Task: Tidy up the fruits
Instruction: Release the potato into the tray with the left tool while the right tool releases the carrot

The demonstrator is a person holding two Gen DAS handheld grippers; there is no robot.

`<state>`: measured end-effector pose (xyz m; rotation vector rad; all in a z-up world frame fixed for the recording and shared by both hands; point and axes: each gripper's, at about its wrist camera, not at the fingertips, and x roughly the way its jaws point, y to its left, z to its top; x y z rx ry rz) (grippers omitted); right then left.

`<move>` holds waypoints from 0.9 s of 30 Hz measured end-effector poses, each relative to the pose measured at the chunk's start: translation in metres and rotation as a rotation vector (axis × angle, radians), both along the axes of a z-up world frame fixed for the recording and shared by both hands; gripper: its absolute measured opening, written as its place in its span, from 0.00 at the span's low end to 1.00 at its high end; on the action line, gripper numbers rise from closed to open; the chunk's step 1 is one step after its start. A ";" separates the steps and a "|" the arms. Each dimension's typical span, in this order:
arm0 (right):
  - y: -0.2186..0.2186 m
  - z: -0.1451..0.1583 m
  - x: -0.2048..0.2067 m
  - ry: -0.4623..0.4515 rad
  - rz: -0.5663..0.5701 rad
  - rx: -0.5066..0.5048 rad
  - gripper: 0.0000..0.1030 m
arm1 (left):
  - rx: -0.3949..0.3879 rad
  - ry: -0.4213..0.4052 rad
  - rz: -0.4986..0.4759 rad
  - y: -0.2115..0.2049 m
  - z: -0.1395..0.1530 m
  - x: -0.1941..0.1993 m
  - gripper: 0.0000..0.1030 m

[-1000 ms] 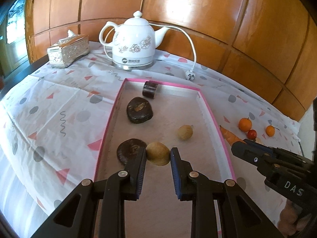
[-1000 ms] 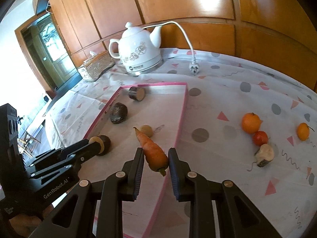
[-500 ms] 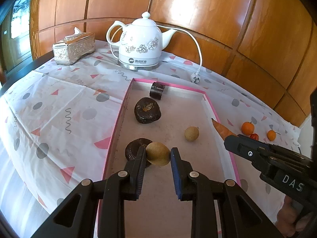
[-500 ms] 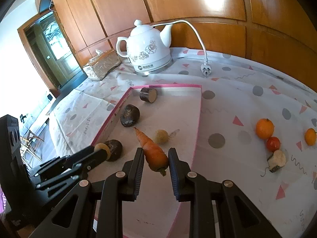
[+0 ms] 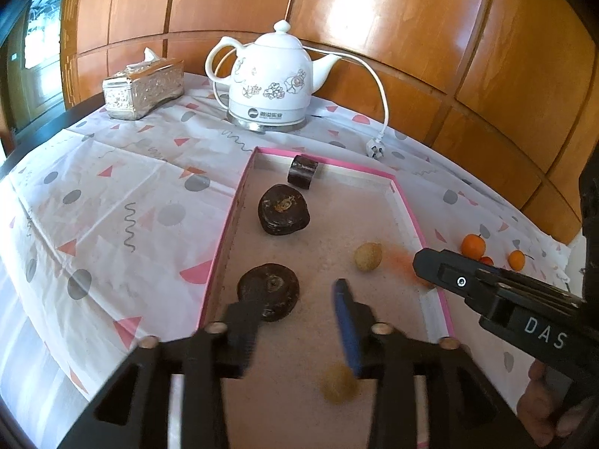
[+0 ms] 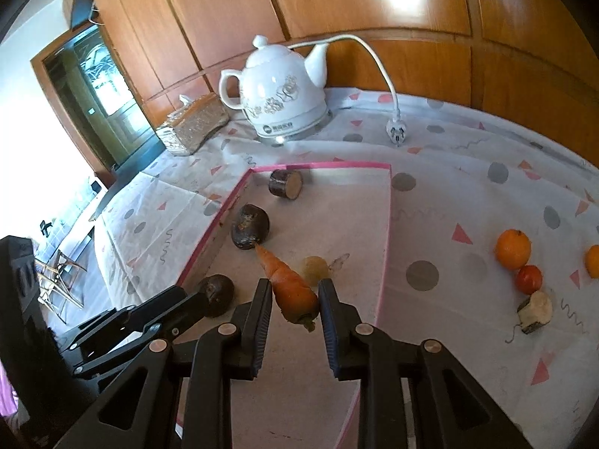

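Observation:
A pink-rimmed tray (image 5: 229, 220) holds two dark round fruits (image 5: 283, 214) (image 5: 268, 292), a dark cut cylinder (image 5: 302, 172) and a small tan fruit (image 5: 368, 256). My left gripper (image 5: 295, 312) is open over the tray's near end; a blurred tan fruit (image 5: 338, 381) lies below its jaws. My right gripper (image 6: 294, 301) is shut on an orange carrot (image 6: 290, 286) above the tray (image 6: 318, 165), and shows at the right of the left wrist view (image 5: 486, 292).
Right of the tray on the patterned cloth lie two oranges (image 6: 513, 249) (image 6: 593, 260), a small red fruit (image 6: 528, 278) and a pale root piece (image 6: 536, 312). A white kettle (image 5: 271, 82) with a loose plug (image 5: 375, 148) and a tissue box (image 5: 144, 88) stand behind.
My left gripper has opened and let go of the tan fruit, which dropped toward the tray's near end. My right gripper has carried the carrot further over the tray.

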<state>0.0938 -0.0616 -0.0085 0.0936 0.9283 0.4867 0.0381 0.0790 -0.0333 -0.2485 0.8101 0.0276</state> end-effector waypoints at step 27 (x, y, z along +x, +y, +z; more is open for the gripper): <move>-0.057 -0.004 -0.030 -0.091 -0.136 -0.053 0.36 | 0.078 -0.009 0.013 -0.018 0.007 -0.012 0.81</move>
